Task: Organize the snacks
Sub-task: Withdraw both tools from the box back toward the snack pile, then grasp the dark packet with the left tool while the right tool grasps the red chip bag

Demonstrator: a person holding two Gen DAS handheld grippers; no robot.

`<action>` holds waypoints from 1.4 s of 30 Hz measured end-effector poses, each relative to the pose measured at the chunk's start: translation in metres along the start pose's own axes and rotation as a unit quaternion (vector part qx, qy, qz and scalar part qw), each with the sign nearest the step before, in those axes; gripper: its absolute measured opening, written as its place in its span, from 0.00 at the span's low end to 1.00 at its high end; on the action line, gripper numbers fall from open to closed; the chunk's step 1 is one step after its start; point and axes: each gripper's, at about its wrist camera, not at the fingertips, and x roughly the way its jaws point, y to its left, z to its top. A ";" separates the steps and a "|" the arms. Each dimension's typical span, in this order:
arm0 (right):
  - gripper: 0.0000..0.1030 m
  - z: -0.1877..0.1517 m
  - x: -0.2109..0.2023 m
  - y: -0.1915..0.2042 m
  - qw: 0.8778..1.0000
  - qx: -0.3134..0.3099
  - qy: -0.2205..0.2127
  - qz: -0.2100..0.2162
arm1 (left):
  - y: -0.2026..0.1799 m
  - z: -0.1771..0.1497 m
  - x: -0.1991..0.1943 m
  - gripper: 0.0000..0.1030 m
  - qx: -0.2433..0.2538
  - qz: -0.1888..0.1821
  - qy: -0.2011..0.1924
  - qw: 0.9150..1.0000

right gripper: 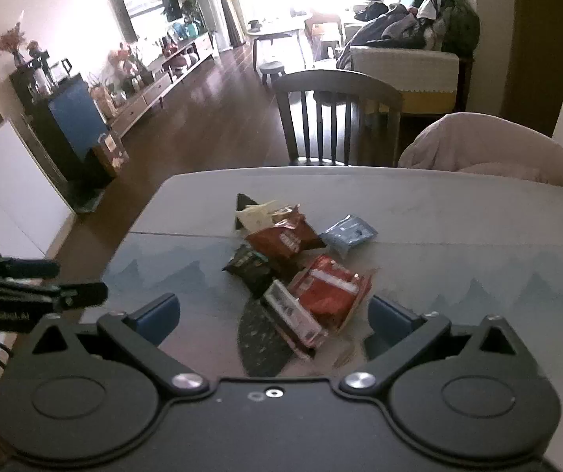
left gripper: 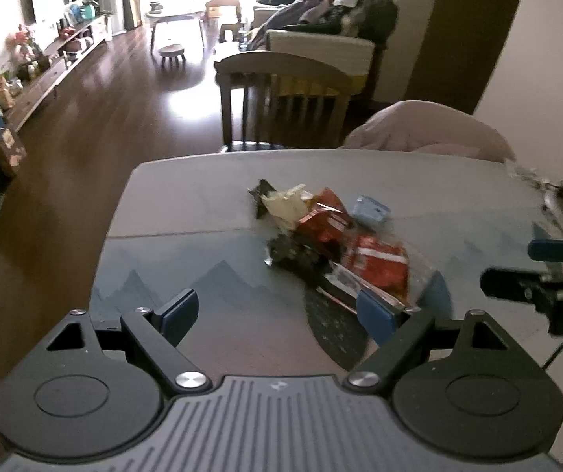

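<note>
A heap of snack packets lies mid-table: a cream packet [right gripper: 255, 214], a dark red bag [right gripper: 285, 238], a light blue packet [right gripper: 346, 234], a bright red packet [right gripper: 330, 289], a black packet [right gripper: 251, 267] and a white-striped bar [right gripper: 295, 312]. In the left wrist view the same heap [left gripper: 332, 236] sits ahead and to the right. My right gripper [right gripper: 273, 318] hangs open just short of the heap, pads touching nothing. My left gripper [left gripper: 277, 312] is open too, over bare table left of the heap; its right fingertip [left gripper: 375, 314] overlaps the bright red packet [left gripper: 379, 263].
The grey table [right gripper: 458, 216] has a blue mountain-print mat [right gripper: 171, 275] on its near part. A wooden chair [right gripper: 336, 118] and a beige-covered chair [right gripper: 490, 145] stand at the far edge. Each gripper shows in the other's view: right gripper [left gripper: 533, 267], left gripper [right gripper: 57, 279].
</note>
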 end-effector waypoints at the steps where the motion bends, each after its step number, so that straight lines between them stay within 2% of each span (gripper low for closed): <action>1: 0.99 0.003 0.006 -0.002 1.000 -0.010 0.006 0.000 | -0.001 0.005 0.006 0.85 0.000 0.002 0.005 1.000; 6: 0.99 0.016 0.039 -0.009 0.997 -0.053 0.048 0.002 | -0.004 0.031 0.041 0.85 -0.007 0.003 0.044 0.999; 10: 0.98 0.026 0.060 -0.014 0.995 -0.080 0.064 0.002 | -0.009 0.052 0.068 0.85 -0.004 0.017 0.067 0.998; 15: 0.97 0.048 0.076 -0.028 0.996 -0.081 0.041 -0.015 | -0.016 0.079 0.085 0.85 0.014 0.024 0.043 0.999; 18: 0.97 0.056 0.093 -0.038 0.996 -0.072 0.049 -0.018 | -0.020 0.086 0.105 0.85 0.019 0.025 0.047 0.998; 21: 0.97 0.057 0.114 -0.046 0.996 -0.063 0.064 -0.023 | -0.025 0.087 0.131 0.85 0.021 0.022 0.074 0.997; 25: 0.97 0.052 0.144 -0.055 0.994 -0.059 0.088 -0.024 | -0.029 0.085 0.171 0.85 0.020 0.021 0.129 0.991; 29: 0.96 0.043 0.172 -0.063 0.990 -0.076 0.115 -0.026 | -0.025 0.082 0.206 0.85 -0.007 0.024 0.172 0.985; 31: 0.96 0.039 0.183 -0.068 0.988 -0.090 0.125 -0.027 | -0.021 0.080 0.223 0.85 -0.027 0.032 0.200 0.979; 36: 0.95 0.028 0.198 -0.068 0.977 -0.150 0.149 -0.003 | -0.013 0.072 0.253 0.85 -0.079 0.042 0.234 0.968; 42: 0.94 0.009 0.204 -0.049 0.945 -0.292 0.148 0.018 | -0.011 0.065 0.272 0.85 -0.119 0.056 0.248 0.960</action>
